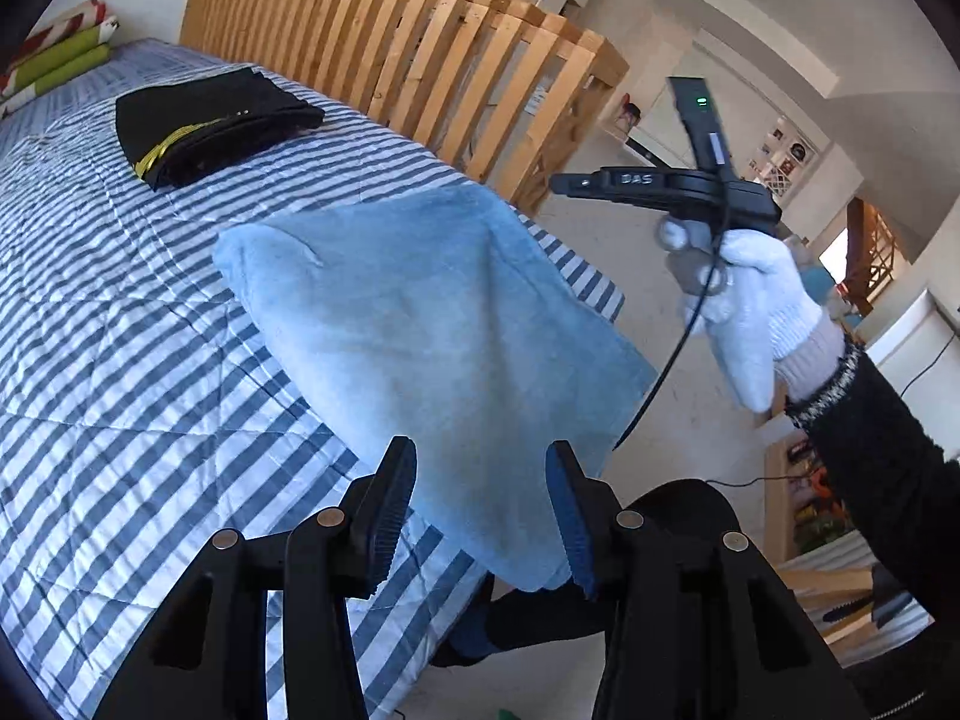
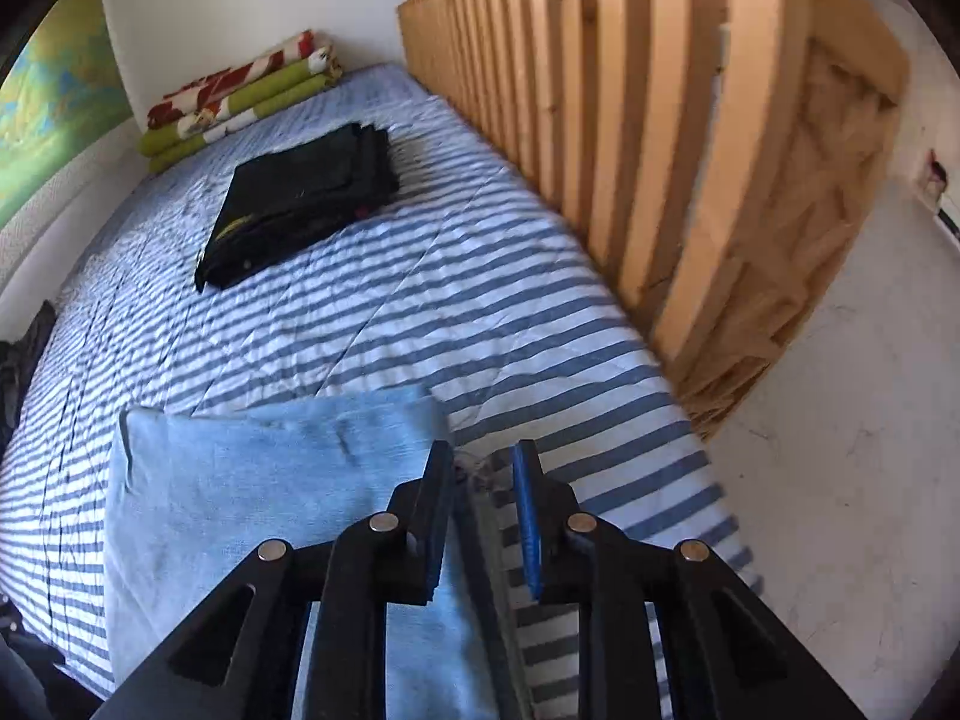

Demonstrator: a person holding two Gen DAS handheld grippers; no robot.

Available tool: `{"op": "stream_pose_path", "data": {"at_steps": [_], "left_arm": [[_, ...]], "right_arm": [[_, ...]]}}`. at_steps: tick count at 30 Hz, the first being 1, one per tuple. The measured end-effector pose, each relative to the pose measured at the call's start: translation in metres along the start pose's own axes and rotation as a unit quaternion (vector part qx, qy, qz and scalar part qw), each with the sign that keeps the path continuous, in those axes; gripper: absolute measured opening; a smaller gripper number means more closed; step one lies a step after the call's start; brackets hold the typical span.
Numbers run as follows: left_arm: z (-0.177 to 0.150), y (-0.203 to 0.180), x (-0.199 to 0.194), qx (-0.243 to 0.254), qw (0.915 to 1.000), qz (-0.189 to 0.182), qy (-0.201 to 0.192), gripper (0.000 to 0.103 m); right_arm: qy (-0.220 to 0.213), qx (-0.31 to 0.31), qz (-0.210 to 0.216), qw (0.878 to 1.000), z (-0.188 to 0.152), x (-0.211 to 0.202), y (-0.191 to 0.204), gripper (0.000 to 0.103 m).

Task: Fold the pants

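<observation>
The left gripper (image 1: 480,510) stands with its jaws apart, and nothing is pinched between them. Seen through the gap and just beyond the jaws lie the light blue pants (image 1: 420,324), folded into a flat pad on the striped bedspread (image 1: 120,390). Their near corner hangs past the bed's edge beside the blue-padded jaw. Farther out and off to the left of the jaws rests a folded black garment (image 1: 210,126) with a yellow trim. To the right of the jaws, a white-gloved hand (image 1: 750,306) holds the right gripper (image 1: 660,186) in the air above the floor. A wooden slatted frame (image 1: 420,54) runs along the bed's far side.
</observation>
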State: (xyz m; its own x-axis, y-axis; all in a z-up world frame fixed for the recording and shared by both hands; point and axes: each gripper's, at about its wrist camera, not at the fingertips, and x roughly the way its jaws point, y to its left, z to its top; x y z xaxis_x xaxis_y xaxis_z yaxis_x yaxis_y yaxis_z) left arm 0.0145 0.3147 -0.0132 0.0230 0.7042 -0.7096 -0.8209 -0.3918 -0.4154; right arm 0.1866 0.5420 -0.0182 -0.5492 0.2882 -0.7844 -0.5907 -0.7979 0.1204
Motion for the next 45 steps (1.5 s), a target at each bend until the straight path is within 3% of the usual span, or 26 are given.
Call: {"op": "stream_pose_path", "data": {"at_steps": [5, 7, 9, 12, 14, 17, 20, 23, 28, 32, 35, 38, 40, 42, 44, 45], "left_arm": [[-0.028, -0.041, 0.060, 0.055, 0.9968, -0.033, 0.048, 0.048], [-0.042, -0.053, 0.080, 0.077, 0.9952, -0.014, 0.059, 0.048], [-0.048, -0.065, 0.083, 0.108, 0.9929, 0.009, 0.050, 0.050], [-0.047, -0.068, 0.067, 0.110, 0.9929, 0.005, 0.047, 0.051], [-0.045, -0.064, 0.046, 0.100, 0.9946, -0.001, 0.028, 0.051], [-0.031, -0.048, 0.023, 0.094, 0.9952, 0.023, 0.006, 0.051], [-0.009, -0.020, 0.022, 0.070, 0.9960, 0.056, -0.001, 0.051], [0.004, -0.010, 0.031, 0.051, 0.9974, 0.049, 0.009, 0.051], [-0.027, -0.052, 0.073, 0.116, 0.9918, 0.022, 0.049, 0.051], [-0.058, -0.082, 0.080, 0.189, 0.9795, 0.045, 0.053, 0.052], [-0.042, -0.058, 0.053, 0.108, 0.9931, -0.001, 0.045, 0.052], [-0.017, -0.022, 0.028, 0.050, 0.9980, 0.035, 0.015, 0.053], [0.006, 0.010, 0.017, -0.010, 0.9979, 0.065, -0.001, 0.061], [0.025, 0.041, 0.015, -0.078, 0.9949, 0.063, -0.010, 0.073], [0.039, 0.065, 0.026, -0.124, 0.9909, 0.050, 0.001, 0.076], [0.042, 0.074, 0.032, -0.139, 0.9890, 0.050, 0.009, 0.076]], "right_arm": [[0.002, -0.022, 0.059, 0.998, -0.039, -0.047, 0.025, 0.019], [0.024, -0.043, 0.066, 0.997, -0.063, -0.044, 0.039, 0.019], [0.051, -0.067, 0.034, 0.996, -0.084, -0.028, 0.045, 0.019], [0.096, -0.068, -0.027, 0.993, -0.105, 0.003, 0.029, 0.019], [0.092, -0.039, -0.037, 0.994, -0.104, -0.001, 0.012, 0.020], [0.073, -0.006, -0.022, 0.997, -0.096, -0.019, 0.001, 0.021], [0.039, -0.010, 0.013, 0.999, -0.086, -0.035, 0.011, 0.022], [0.037, -0.036, 0.044, 0.998, -0.085, -0.035, 0.034, 0.024], [0.054, -0.091, 0.052, 0.993, -0.117, -0.029, 0.056, 0.026], [0.055, -0.115, 0.013, 0.992, -0.151, -0.038, 0.041, 0.028], [0.060, -0.084, -0.023, 0.994, -0.162, -0.051, 0.021, 0.031], [0.049, -0.052, -0.016, 0.997, -0.157, -0.068, 0.008, 0.034], [0.038, -0.050, -0.015, 0.998, -0.145, -0.074, 0.009, 0.037], [0.018, -0.045, -0.012, 0.999, -0.128, -0.074, 0.008, 0.045], [0.011, -0.033, 0.013, 0.999, -0.106, -0.065, 0.007, 0.068], [0.016, -0.025, 0.029, 0.999, -0.094, -0.055, 0.006, 0.070]]}}
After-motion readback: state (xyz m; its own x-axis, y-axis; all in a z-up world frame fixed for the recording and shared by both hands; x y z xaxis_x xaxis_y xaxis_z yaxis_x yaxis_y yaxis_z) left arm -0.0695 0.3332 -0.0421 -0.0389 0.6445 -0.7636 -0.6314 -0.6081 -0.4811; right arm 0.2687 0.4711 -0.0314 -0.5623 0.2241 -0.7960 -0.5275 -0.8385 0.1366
